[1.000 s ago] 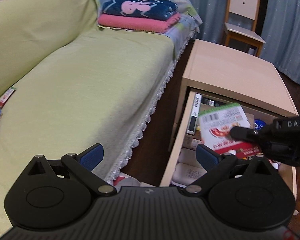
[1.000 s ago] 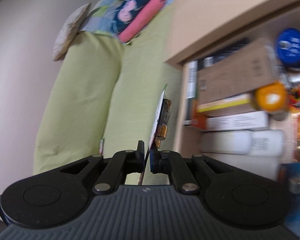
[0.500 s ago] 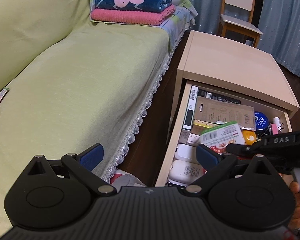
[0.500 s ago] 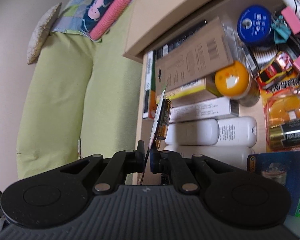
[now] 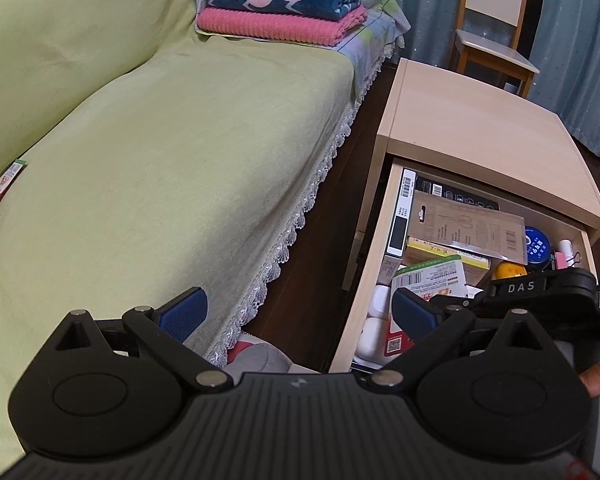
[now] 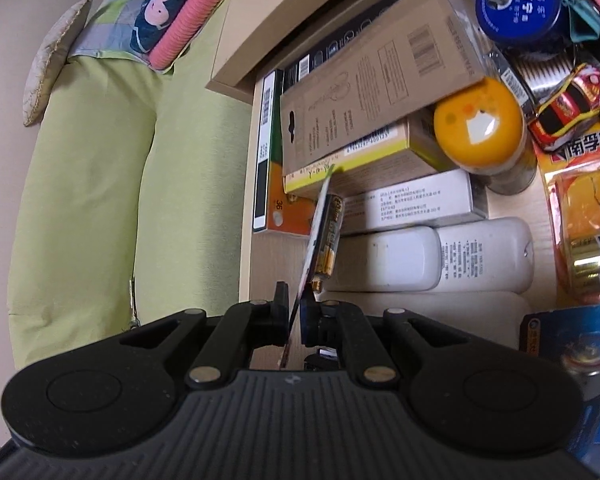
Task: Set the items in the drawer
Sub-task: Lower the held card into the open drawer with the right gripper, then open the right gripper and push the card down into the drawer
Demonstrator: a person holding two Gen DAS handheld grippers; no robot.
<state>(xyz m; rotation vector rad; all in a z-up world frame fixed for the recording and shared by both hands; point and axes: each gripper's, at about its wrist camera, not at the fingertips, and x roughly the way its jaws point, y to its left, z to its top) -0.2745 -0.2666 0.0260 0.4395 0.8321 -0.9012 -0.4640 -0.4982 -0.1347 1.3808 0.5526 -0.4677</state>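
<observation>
right hand-held gripper (image 6: 295, 312): fingers closed on a battery card (image 6: 319, 236), held edge-on above the open drawer (image 6: 260, 276), over the white bottles (image 6: 439, 258) near its left wall. left hand-held gripper (image 5: 300, 308): fingers spread wide, nothing held, poised between the sofa (image 5: 160, 152) and the drawer.
</observation>
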